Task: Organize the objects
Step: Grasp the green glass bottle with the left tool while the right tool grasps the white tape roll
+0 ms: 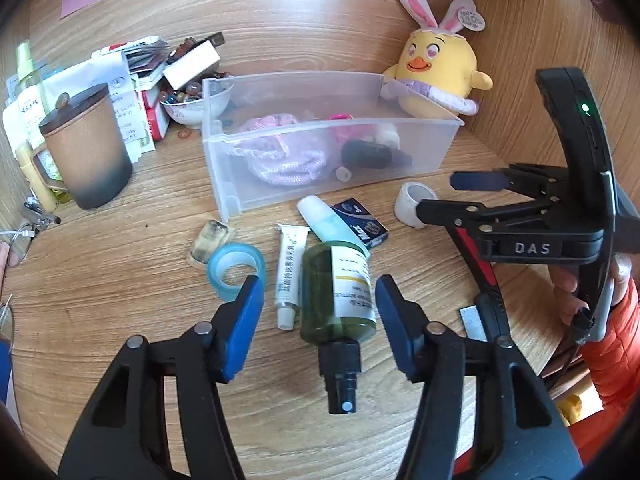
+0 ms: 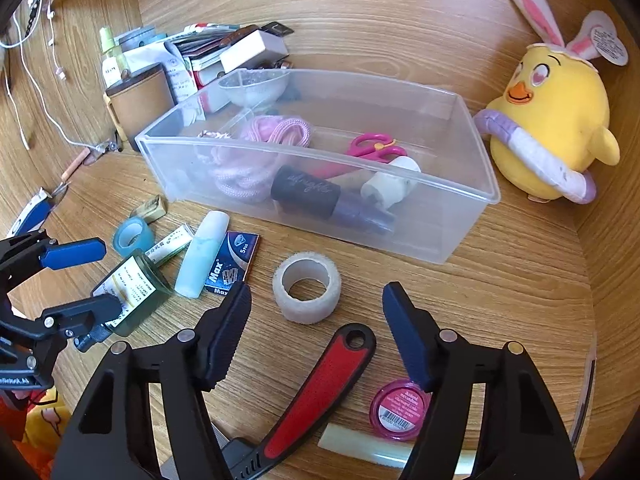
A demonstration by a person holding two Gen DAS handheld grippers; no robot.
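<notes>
The green spray bottle (image 1: 338, 296) lies on its side on the wooden desk (image 1: 120, 264), nozzle toward the camera, between the left gripper's (image 1: 320, 312) spread pads, not yet touched. The right gripper (image 2: 316, 320), also spread, straddles the red-handled tool (image 2: 320, 388). Both pick-ups look under way; next, squeeze, lift, and carry to the clear bin (image 2: 472, 204).

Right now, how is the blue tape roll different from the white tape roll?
The blue tape roll is see-through blue; the white tape roll is cloudy white. In the right wrist view the blue roll looks smaller and thinner-walled, the white roll chunkier. The blue roll sits by the green bottle and white tube; the white roll lies apart, nearer the clear bin. Both lie loose on the wooden desk, outside the bin.
</notes>
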